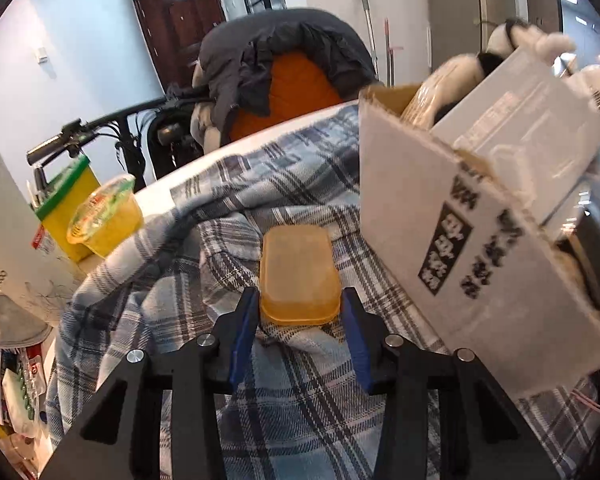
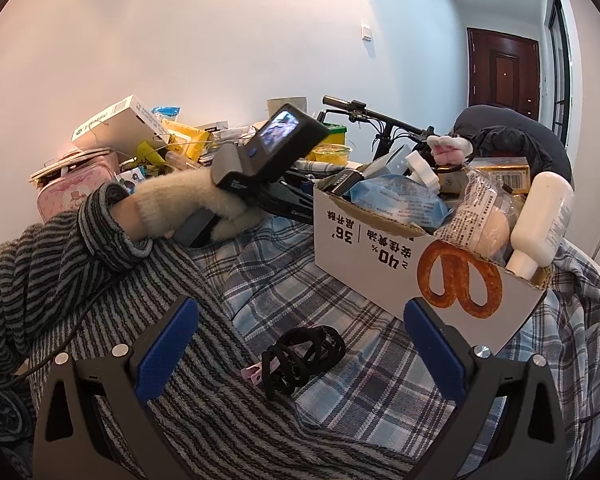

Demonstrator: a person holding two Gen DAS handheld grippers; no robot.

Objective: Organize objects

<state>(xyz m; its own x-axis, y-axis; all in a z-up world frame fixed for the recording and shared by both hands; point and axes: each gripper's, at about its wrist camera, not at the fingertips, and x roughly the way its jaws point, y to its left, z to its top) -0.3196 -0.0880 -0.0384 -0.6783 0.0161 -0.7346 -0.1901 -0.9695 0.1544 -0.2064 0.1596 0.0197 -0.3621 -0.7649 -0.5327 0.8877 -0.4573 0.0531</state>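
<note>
The left gripper (image 1: 299, 306) pointed down at a plaid cloth (image 1: 300, 400) and had an orange lidded tub (image 1: 297, 274) between its blue pads (image 1: 245, 332). Both pads lay against the tub's near end, one at its nine o'clock side and one at its three o'clock side, so the gripper pinched the tub. The tub rested on a fold of the cloth, its long side running toward twelve o'clock. At two o'clock from the tub stood a white cardboard box (image 1: 452, 256), tilted in this view, with a white carton (image 1: 528, 128) sticking out of its top. At nine o'clock, well apart from the tub, sat a yellow cup (image 1: 106, 220) with a printed lid, beside a yellow container with a green rim (image 1: 66, 200).

In the right wrist view, the right gripper (image 2: 300, 354) was spread wide and held nothing. Between its fingers, on the cloth, lay a black hair clip (image 2: 302, 358), touching neither pad. At one o'clock from the clip stood the box (image 2: 380, 264), crammed with packets and a white bottle (image 2: 544, 220). At eleven o'clock a hand (image 2: 188, 200) in a fuzzy glove held the left gripper's handle, below a striped sleeve (image 2: 100, 232).
</note>
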